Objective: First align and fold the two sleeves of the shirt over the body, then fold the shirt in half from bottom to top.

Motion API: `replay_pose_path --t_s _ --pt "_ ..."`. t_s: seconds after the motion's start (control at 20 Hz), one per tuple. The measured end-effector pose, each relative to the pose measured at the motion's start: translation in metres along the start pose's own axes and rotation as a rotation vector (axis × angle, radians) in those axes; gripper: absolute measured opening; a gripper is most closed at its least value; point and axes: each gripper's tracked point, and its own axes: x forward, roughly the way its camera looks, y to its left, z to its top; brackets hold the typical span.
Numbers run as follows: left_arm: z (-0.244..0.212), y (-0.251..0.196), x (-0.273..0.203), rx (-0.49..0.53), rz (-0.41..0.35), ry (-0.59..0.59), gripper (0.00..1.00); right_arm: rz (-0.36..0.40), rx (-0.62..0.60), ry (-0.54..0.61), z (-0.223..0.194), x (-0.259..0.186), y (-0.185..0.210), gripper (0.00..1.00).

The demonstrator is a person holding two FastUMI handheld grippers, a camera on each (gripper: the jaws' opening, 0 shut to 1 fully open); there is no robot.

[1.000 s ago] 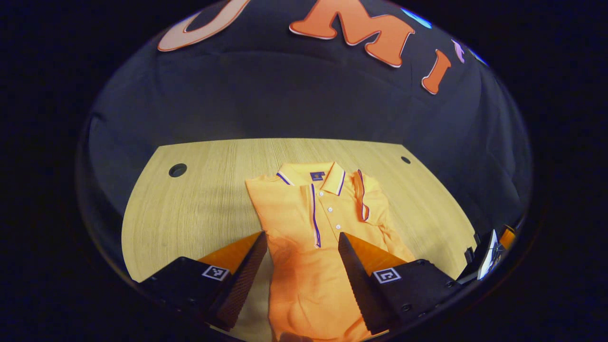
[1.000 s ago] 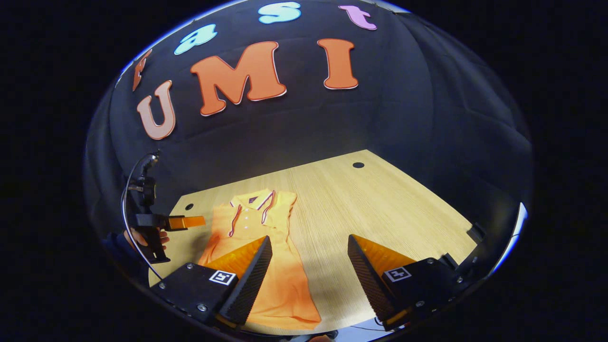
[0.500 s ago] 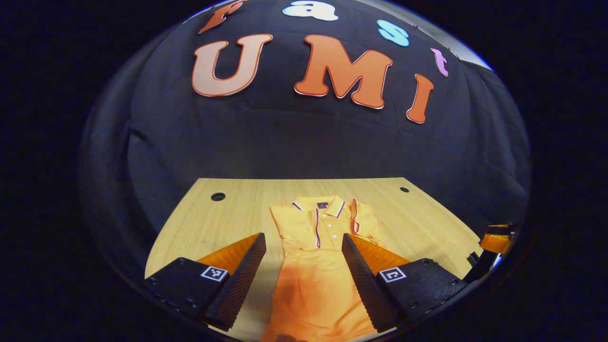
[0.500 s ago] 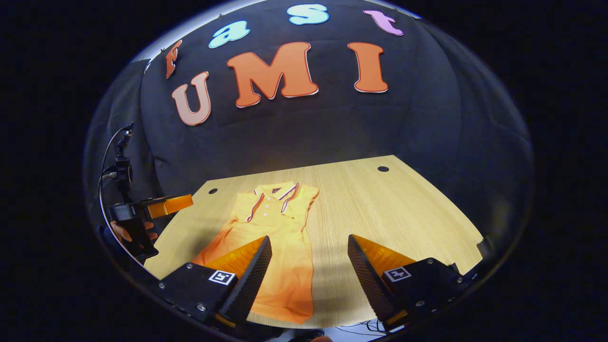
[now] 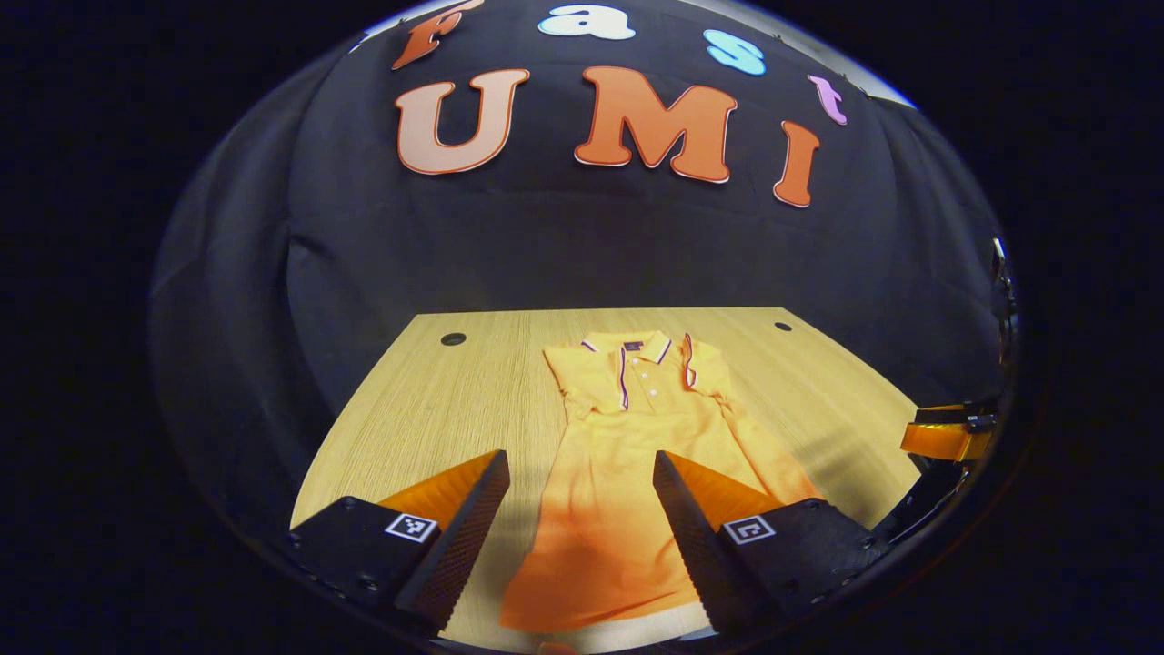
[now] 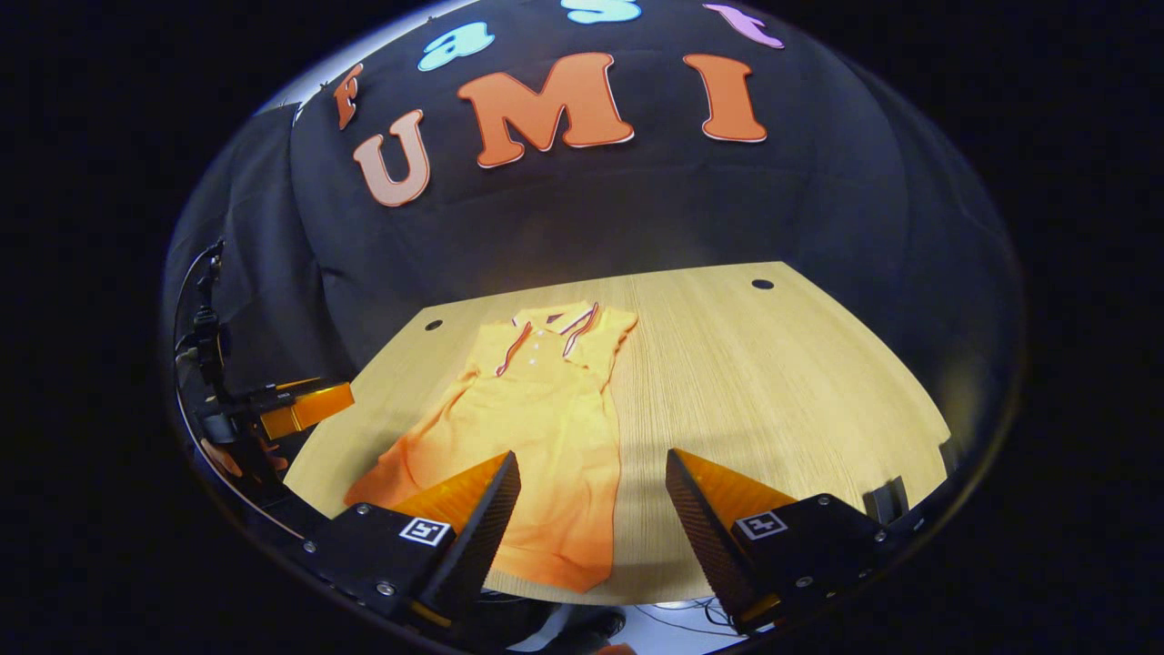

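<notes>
Shirt (image 5: pixel 627 473) lies flat on table (image 5: pixel 427 409), collar at far side, hem at near edge; both sleeves lie folded over body, bottom half not yet folded up. In left gripper view the hem sits close to table's near edge, between the fingers but below them, no contact. Collar stops short of far edge, bare strip of wood behind it. Wide bare table to shirt's right in right gripper view (image 6: pixel 782 382), narrower bare strip on its other side. Small round holes near table's far corners (image 5: pixel 453 339). Left gripper (image 5: pixel 577 518) spread wide, nothing between fingers, held above table near the hem. Right gripper (image 6: pixel 591 523) also spread wide, empty, over bare wood just beside shirt's side edge. Small dark label inside collar, too small to read. Square marker tags on both grippers, no legible text
</notes>
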Motion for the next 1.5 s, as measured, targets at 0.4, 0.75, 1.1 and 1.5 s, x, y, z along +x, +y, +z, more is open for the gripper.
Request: replay_pose_path --t_s 0.4,0.75,1.1,1.5 --pt "-0.084 0.013 -0.010 -0.001 0.028 0.141 0.98 0.005 -0.014 0.145 -0.081 0.007 -0.001 0.98" --pt "-0.147 0.032 -0.005 -0.010 0.067 0.257 0.99 -0.002 -0.064 0.266 -0.132 0.020 -0.003 0.99" --pt "-0.174 0.039 -0.004 -0.019 0.050 0.277 0.99 0.007 -0.108 0.311 -0.153 0.024 0.003 0.99" --pt "-0.174 0.023 0.000 -0.011 0.026 0.242 0.88 -0.043 -0.172 0.286 -0.151 0.035 0.006 0.72"
